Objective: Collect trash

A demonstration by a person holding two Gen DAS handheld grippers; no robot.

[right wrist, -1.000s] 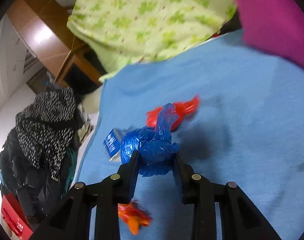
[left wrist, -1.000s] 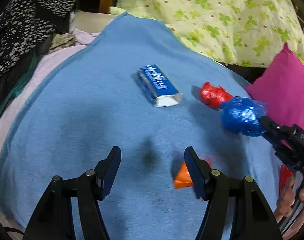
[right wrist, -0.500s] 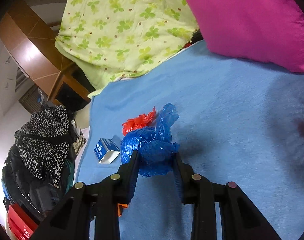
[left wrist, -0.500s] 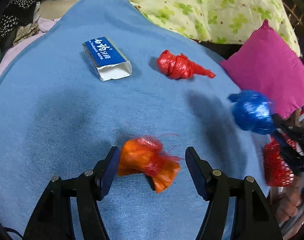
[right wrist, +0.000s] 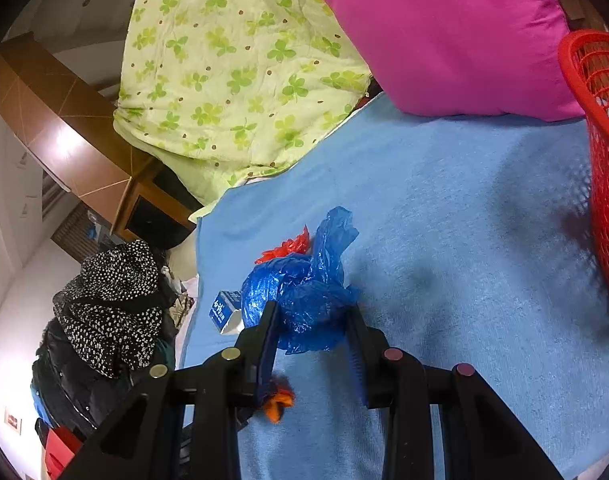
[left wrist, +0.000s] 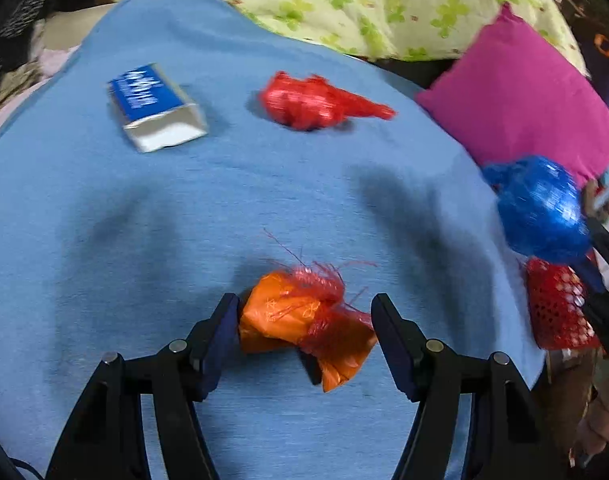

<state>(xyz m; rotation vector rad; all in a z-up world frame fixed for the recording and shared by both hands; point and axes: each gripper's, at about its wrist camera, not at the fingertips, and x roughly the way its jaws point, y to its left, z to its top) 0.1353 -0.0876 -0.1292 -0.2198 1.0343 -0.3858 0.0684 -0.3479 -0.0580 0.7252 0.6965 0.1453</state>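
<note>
Left gripper (left wrist: 304,332): jaws wide, orange wad (left wrist: 300,316) between them on the blue blanket (left wrist: 104,208), not squeezed.
Right gripper (right wrist: 310,322): clamped on blue bag (right wrist: 304,292), near red basket (right wrist: 602,160).
Farther: red wad (left wrist: 308,100), carton (left wrist: 156,108).
Risk: loose plastic may slip if pinched only at an edge.

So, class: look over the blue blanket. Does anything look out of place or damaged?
Yes. Loose trash litters the blue blanket: a blue carton torn open at one end, a crumpled red bag, and an orange wad with frayed red threads, between the left gripper fingers.
</note>
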